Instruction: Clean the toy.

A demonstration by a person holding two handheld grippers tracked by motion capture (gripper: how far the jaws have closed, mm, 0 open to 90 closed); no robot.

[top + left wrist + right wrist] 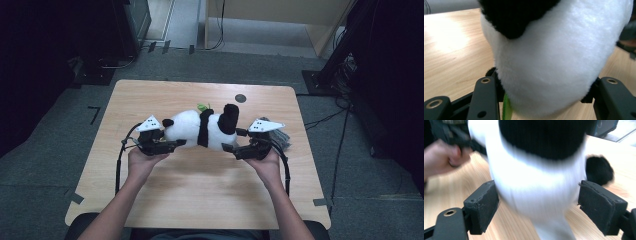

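A plush panda [202, 129] lies on its side near the middle of the wooden desk [200, 185], its long axis running left to right across the high view; its white head end points toward the left of the frame and a black limb sticks up at the right end. The left gripper [172, 144] comes in from the left of the frame at the head end; in the left gripper view the white plush [554, 65] bulges between the 2 black jaws and presses against both, so this gripper appears to be clamped on the panda, with a strip of green [507, 110] showing beside the left jaw. The right gripper [234, 140] comes in from the right of the frame at the black-and-white end; in the right gripper view its 2 padded jaws stand wide on either side of the blurred body [536, 190], with a gap at each pad, so I judge it spread and not gripping. The panda thus sits directly between the 2 grippers, each facing 1 end of its long axis; the left hand [142, 162] has the firmer contact, so any lift would hang from the head end unless the right gripper closes on the far end first.
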